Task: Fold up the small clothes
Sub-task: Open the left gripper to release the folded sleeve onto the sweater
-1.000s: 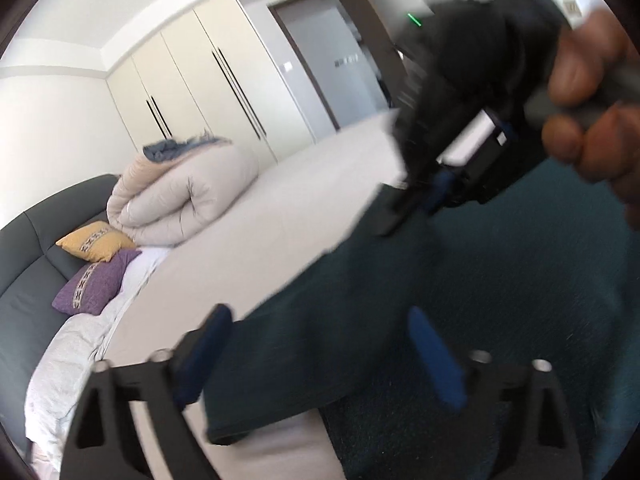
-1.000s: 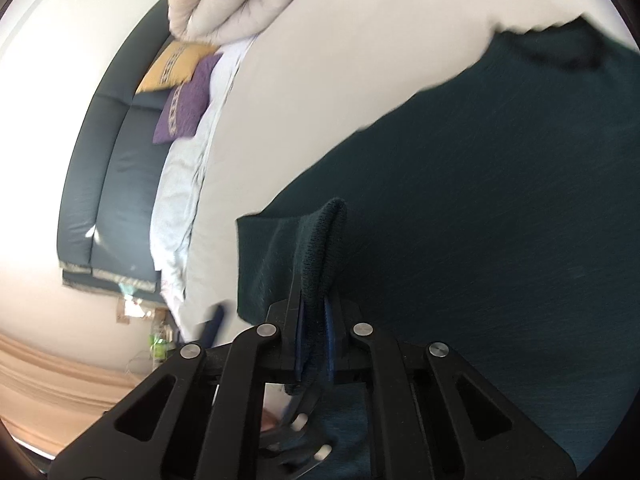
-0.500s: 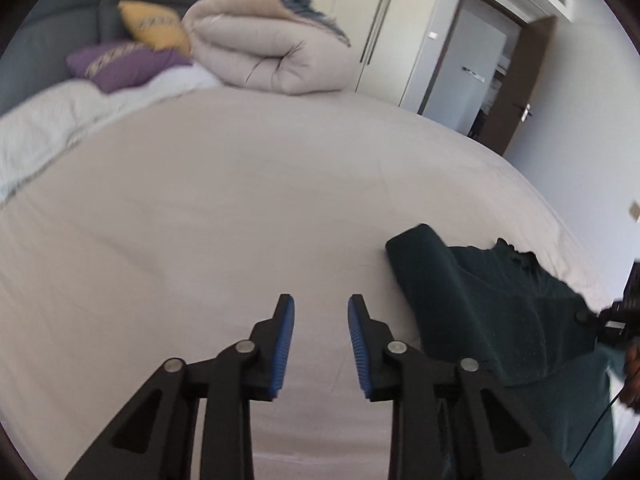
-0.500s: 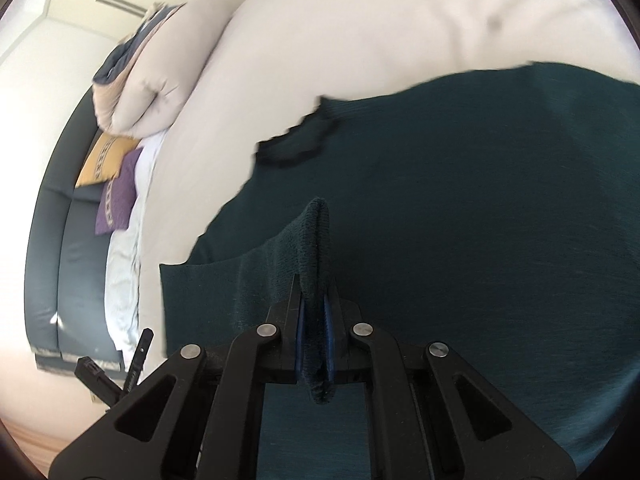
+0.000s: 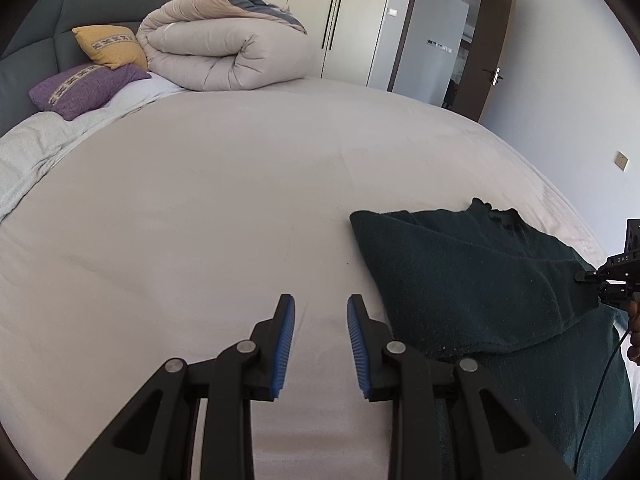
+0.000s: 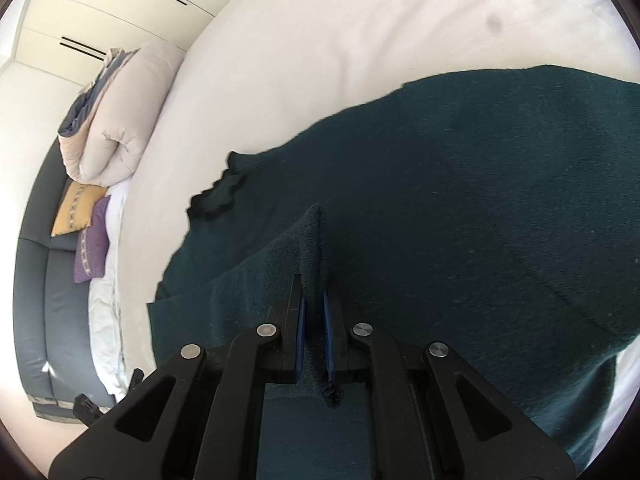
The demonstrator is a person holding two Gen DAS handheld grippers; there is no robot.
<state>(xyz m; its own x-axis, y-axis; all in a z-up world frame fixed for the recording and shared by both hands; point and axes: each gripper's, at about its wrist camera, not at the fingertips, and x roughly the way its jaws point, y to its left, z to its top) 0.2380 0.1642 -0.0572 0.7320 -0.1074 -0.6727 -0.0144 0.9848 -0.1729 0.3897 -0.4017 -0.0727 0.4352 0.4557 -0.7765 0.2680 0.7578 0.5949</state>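
A dark green knit sweater [image 5: 472, 280] lies on the white bed [image 5: 224, 200], one flap folded over the body. My left gripper [image 5: 320, 312] is open and empty, just left of the sweater's edge, above the sheet. My right gripper [image 6: 314, 292] is shut on a raised fold of the sweater [image 6: 460, 200] and holds that edge over the body. The right gripper also shows at the far right of the left wrist view [image 5: 616, 280]. The sweater's collar [image 6: 216, 196] points toward the headboard.
A rolled beige duvet [image 5: 224, 56], a yellow pillow [image 5: 110, 46] and a purple pillow [image 5: 80, 88] lie at the head of the bed by a dark headboard [image 5: 24, 64]. Wardrobes and an open door [image 5: 484, 48] stand behind.
My left gripper has let go of the sweater, swung away to the left and narrowed its opening. My right gripper has carried its pinched fold across the sweater's body.
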